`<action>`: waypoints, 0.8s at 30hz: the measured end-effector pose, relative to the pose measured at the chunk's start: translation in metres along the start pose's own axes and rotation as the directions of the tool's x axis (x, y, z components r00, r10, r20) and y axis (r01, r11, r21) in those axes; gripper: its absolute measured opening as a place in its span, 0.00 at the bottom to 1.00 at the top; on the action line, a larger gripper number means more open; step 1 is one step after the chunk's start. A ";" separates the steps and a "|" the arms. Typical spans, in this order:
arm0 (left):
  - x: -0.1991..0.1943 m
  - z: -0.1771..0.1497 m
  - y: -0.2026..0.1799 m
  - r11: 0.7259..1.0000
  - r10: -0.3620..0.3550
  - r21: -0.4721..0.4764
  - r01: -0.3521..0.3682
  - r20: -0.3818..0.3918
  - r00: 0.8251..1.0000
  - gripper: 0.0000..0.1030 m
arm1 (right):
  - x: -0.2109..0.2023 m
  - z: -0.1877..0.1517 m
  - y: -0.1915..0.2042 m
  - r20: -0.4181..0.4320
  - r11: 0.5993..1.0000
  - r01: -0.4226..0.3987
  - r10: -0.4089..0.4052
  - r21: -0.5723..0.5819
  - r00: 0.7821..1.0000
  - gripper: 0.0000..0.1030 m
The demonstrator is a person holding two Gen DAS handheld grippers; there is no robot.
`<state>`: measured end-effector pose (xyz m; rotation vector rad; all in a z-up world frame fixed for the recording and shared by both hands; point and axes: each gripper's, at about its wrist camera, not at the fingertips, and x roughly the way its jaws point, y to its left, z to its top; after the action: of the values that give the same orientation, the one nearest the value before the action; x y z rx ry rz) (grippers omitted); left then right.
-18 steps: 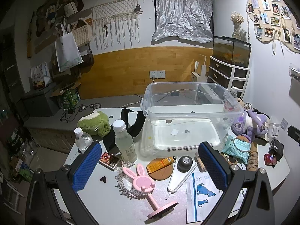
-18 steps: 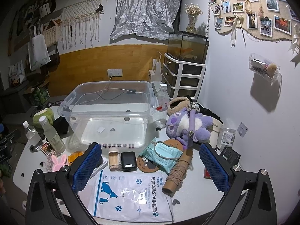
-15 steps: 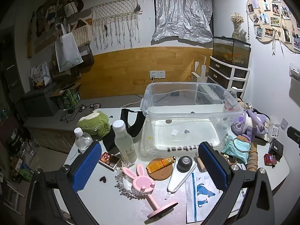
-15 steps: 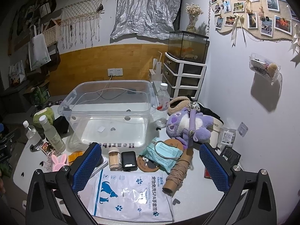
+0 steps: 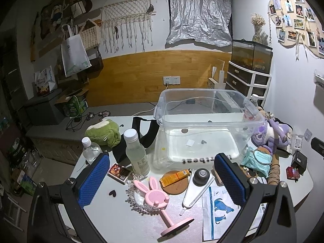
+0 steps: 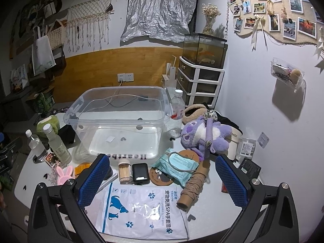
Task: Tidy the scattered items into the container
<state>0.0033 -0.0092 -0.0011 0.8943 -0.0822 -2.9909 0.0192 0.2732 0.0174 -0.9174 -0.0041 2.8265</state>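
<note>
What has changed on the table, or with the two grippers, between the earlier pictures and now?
Nothing has visibly changed. The left gripper and the right gripper are both open and empty as before, hovering over the white table. The clear plastic storage box holds no items yet, and the scattered things lie where they were.

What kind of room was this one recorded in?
Probably a lived-in home room, perhaps a bedroom or study: a fish tank on plastic drawers, a photo collage on the wall, plush toys on the table.
</note>
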 end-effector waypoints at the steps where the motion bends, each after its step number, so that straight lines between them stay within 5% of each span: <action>1: 0.000 0.000 0.000 1.000 0.000 0.000 0.000 0.000 1.000 1.00 | 0.000 -0.001 0.000 0.000 1.000 0.000 0.000 0.000 1.000 1.00; 24: -0.002 0.002 0.002 1.000 -0.022 -0.014 0.023 0.018 1.000 1.00 | -0.001 -0.004 0.004 -0.007 1.000 0.003 -0.003 0.000 1.000 1.00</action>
<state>0.0040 -0.0111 0.0014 0.8731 -0.0510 -3.0164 0.0220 0.2693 0.0145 -0.9259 -0.0052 2.8205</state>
